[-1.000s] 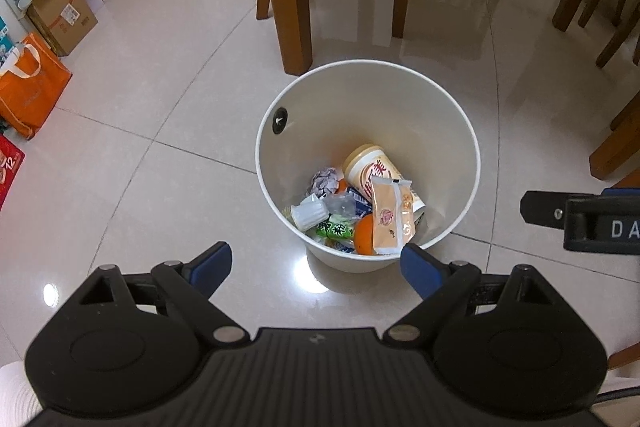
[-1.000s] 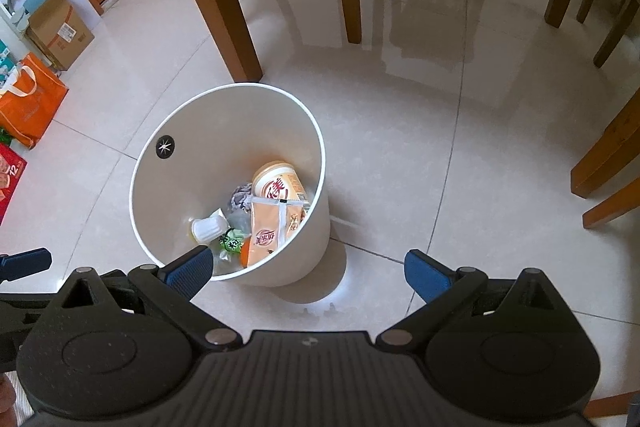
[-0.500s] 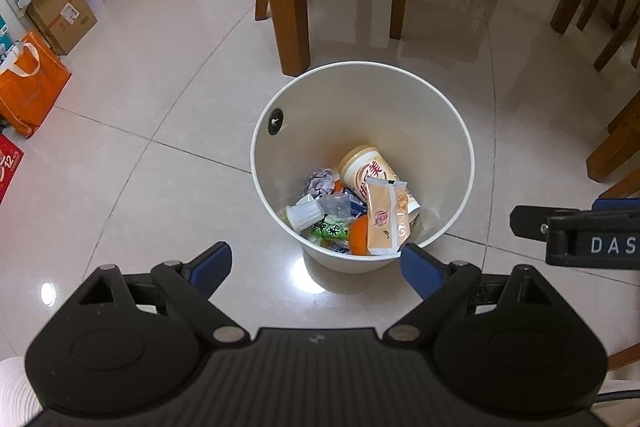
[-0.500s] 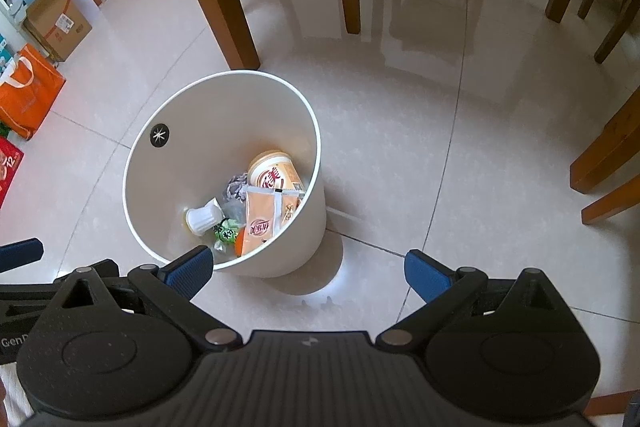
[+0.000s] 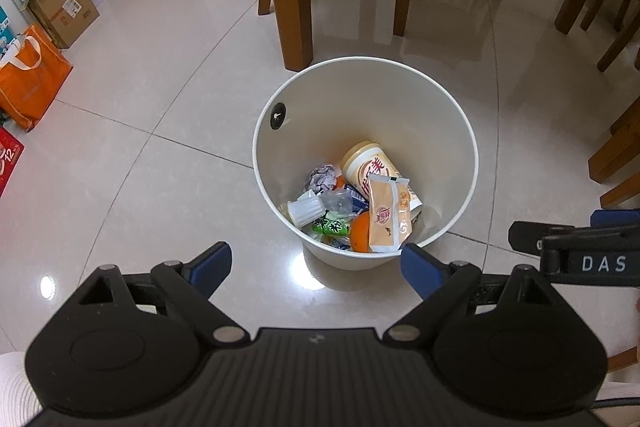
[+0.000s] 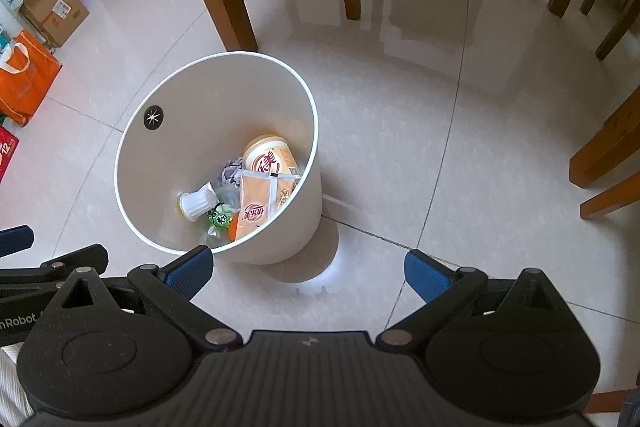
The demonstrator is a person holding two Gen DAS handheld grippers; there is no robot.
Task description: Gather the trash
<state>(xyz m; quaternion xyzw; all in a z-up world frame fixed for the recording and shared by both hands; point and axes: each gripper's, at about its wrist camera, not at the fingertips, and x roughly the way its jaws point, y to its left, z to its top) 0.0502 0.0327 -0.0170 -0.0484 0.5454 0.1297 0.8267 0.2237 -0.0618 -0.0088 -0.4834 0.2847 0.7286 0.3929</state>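
Hovering | both fingers spread, empty | bin [image 5: 460, 131] ahead, trash [image 5: 352, 203] inside

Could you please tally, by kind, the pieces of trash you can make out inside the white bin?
In the white bin:
Cup: 1
Small white bottle: 1
Crumpled paper ball: 1
Orange fruit: 1
Wrappers: 2, peach sachet and green packet
Total: 6 clearly visible; more hidden beneath.
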